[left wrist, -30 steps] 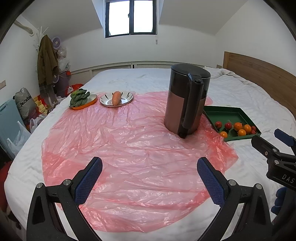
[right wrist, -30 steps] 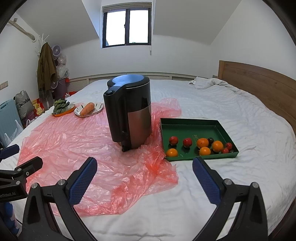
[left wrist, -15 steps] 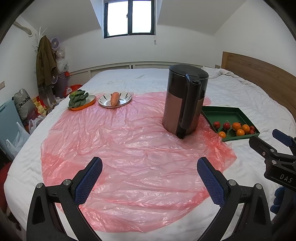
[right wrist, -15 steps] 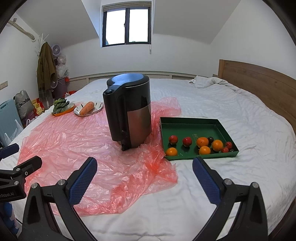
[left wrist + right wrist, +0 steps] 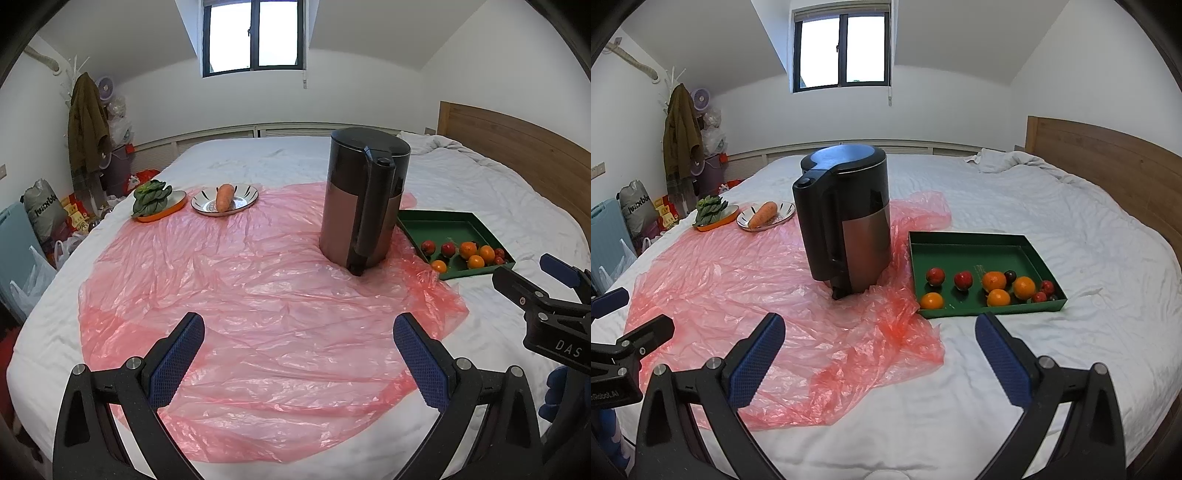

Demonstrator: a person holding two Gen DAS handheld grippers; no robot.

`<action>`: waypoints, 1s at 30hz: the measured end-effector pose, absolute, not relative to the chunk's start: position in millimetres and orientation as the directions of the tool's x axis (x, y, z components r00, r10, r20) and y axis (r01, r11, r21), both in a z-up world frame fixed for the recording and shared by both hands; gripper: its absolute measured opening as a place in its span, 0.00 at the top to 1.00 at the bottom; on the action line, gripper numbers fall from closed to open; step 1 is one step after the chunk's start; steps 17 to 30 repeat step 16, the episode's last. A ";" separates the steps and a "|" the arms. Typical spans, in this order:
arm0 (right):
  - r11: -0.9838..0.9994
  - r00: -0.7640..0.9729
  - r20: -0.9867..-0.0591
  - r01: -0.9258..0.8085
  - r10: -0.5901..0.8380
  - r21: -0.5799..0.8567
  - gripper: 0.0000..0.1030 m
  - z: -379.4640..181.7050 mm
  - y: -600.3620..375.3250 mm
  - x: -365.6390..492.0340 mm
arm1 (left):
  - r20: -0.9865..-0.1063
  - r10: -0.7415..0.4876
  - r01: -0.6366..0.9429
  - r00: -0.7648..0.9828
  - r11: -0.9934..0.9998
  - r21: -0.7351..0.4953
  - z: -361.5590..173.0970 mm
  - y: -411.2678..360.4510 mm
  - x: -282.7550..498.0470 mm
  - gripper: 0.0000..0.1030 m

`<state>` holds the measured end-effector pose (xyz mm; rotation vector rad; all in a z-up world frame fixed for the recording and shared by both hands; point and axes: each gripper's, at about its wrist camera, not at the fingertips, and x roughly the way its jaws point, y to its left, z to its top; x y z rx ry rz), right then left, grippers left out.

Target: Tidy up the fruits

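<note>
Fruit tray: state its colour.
Dark green tray, clearest in the right wrist view.

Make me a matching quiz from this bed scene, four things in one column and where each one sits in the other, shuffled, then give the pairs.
Things:
1. carrot
2. leafy greens
3. kettle
4. oranges

Places:
A. in the green tray
B. on the orange plate
C. upright on the pink plastic sheet
D. on the white patterned plate

Pairs: 1-D, 2-B, 3-C, 4-A
</note>
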<state>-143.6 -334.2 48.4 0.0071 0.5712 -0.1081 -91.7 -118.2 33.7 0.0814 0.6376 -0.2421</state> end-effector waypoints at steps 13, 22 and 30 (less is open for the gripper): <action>0.994 0.835 -0.541 0.104 -0.100 -0.024 0.00 48.5 -334.3 -143.5 | -0.597 -0.201 0.247 0.776 0.969 -0.005 34.1 -116.3 -91.1 0.02; 0.994 0.833 -0.544 0.108 -0.101 -0.019 0.00 47.3 -334.9 -143.5 | -0.598 -0.202 0.248 0.775 0.969 -0.006 34.9 -116.3 -91.8 0.02; 0.994 0.833 -0.544 0.108 -0.101 -0.019 0.00 47.3 -334.9 -143.5 | -0.598 -0.202 0.248 0.775 0.969 -0.006 34.9 -116.3 -91.8 0.02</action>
